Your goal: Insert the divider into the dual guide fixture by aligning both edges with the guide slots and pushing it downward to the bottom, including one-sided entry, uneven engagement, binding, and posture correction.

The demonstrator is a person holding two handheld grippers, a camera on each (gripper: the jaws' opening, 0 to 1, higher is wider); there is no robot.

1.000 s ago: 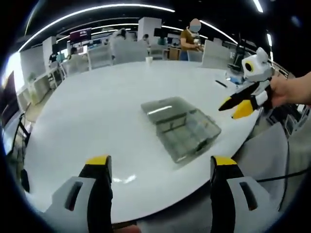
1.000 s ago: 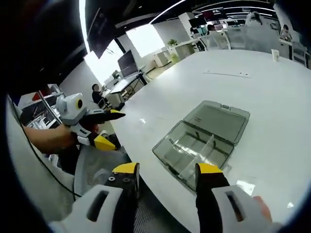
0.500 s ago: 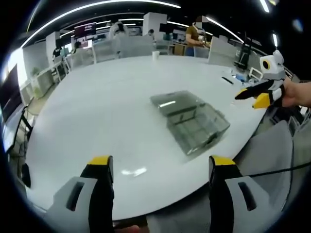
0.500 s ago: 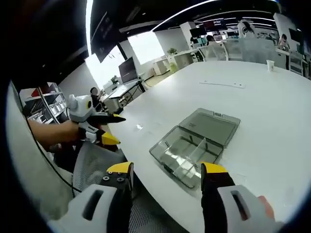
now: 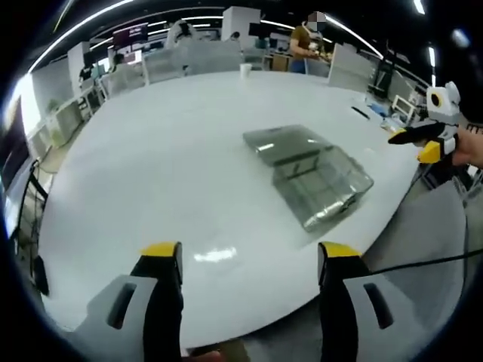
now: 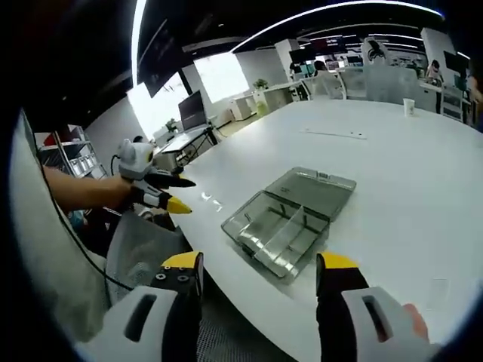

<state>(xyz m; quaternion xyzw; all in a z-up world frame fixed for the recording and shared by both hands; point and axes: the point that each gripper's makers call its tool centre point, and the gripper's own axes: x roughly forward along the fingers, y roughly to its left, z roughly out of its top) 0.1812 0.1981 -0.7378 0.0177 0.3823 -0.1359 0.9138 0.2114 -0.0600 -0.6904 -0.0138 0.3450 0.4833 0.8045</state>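
- On the white table [image 5: 151, 166], near its edge, lies the clear dual guide fixture [image 5: 313, 177], lid open, a divider [image 6: 290, 230] inside.
- Left gripper [image 5: 249, 260] and right gripper [image 6: 259, 268] both hover released, jaws spread, holding nothing, apart from the fixture.

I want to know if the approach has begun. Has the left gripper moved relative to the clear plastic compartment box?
Yes. In the right gripper view, the left gripper has drawn away from the clear plastic compartment box, out past the white table's edge.

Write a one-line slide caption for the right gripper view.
Open right gripper held off the white table before an open clear compartment box; left gripper alongside.
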